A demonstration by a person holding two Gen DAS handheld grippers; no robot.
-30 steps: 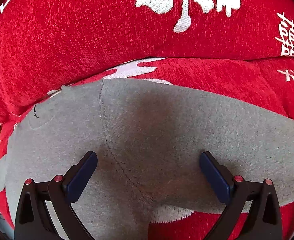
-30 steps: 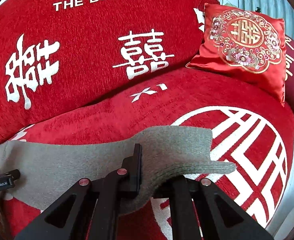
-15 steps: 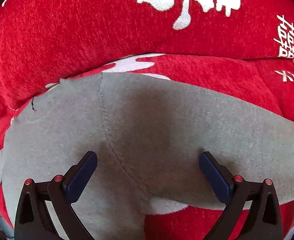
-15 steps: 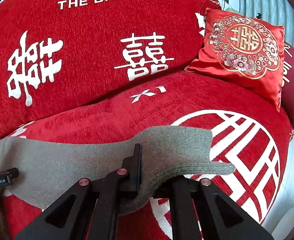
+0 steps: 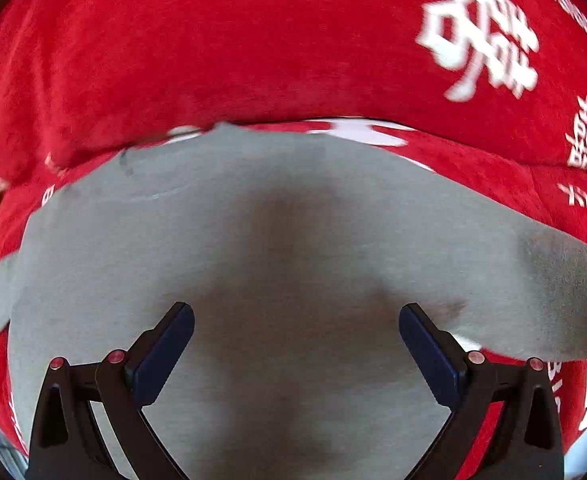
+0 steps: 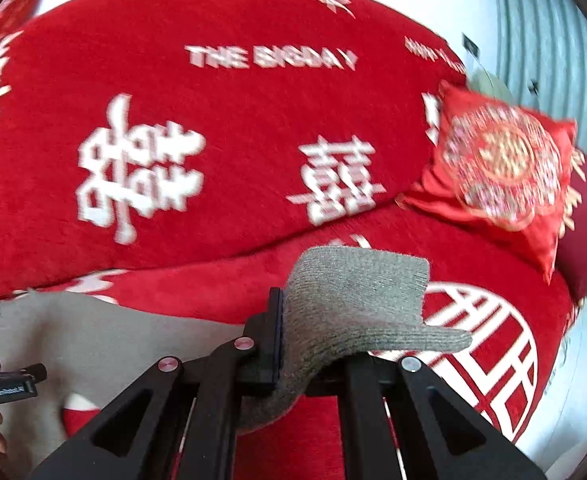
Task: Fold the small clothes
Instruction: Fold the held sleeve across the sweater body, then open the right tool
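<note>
Two grippers attend one small grey knitted garment point(image 5: 293, 240) spread flat on the red plush sofa cover with white characters point(image 5: 253, 48). Left gripper point(image 5: 295, 344): blue-padded fingers point(image 5: 165, 354) stand wide apart above the cloth, nothing between them. Right gripper point(image 6: 293, 336): jaws clamped tight on the ribbed end of the grey garment point(image 6: 357, 296), which is raised off the seat and droops over the right finger; beyond it, at the far right, a red embroidered satin cushion point(image 6: 505, 172) leans against the sofa back.
</note>
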